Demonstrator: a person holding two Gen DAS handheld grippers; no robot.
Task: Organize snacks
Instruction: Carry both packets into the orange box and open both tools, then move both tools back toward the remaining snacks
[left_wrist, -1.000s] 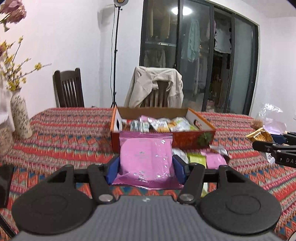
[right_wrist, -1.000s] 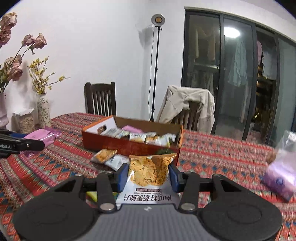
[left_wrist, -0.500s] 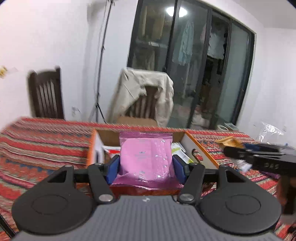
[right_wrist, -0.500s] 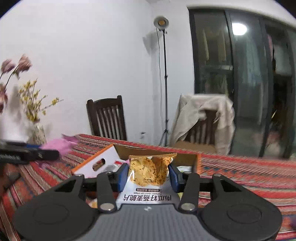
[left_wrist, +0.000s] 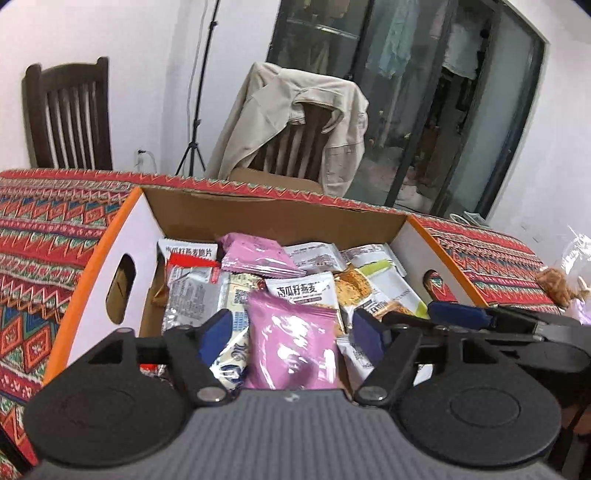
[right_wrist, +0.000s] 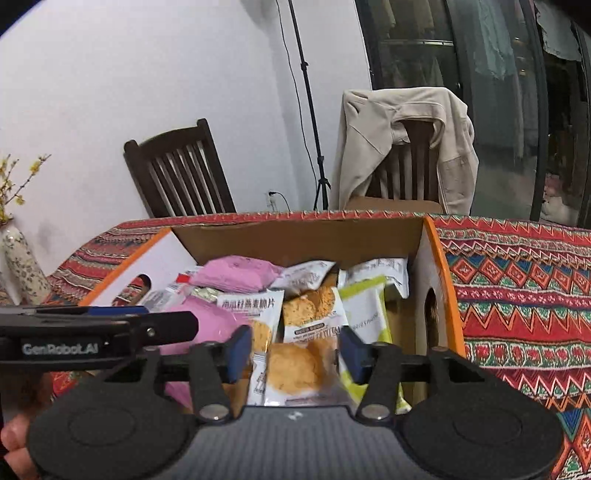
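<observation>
Two grippers over the box, both w/ jaws spread and packets loose between them.

Left gripper (left_wrist: 291, 328): blue pads stood wide, clear gap either side of the pink packet (left_wrist: 293, 350), so nothing pinched; packet lay on the snack pile inside the cardboard box (left_wrist: 99, 258). Right gripper (right_wrist: 295, 350): likewise open, pads apart from the cookie packet (right_wrist: 295, 369), which rested on other packets in the box near its right wall. Box sat on the patterned tablecloth (right_wrist: 517, 280), chair w/ beige jacket (left_wrist: 295, 122) behind. Step, as I read it: drop-off into the box, release apparently done on both sides. Next move prob. calls for lifting both grippers straight up & back w/o snagging packet edges, then going for any snacks left outside the box.
</observation>
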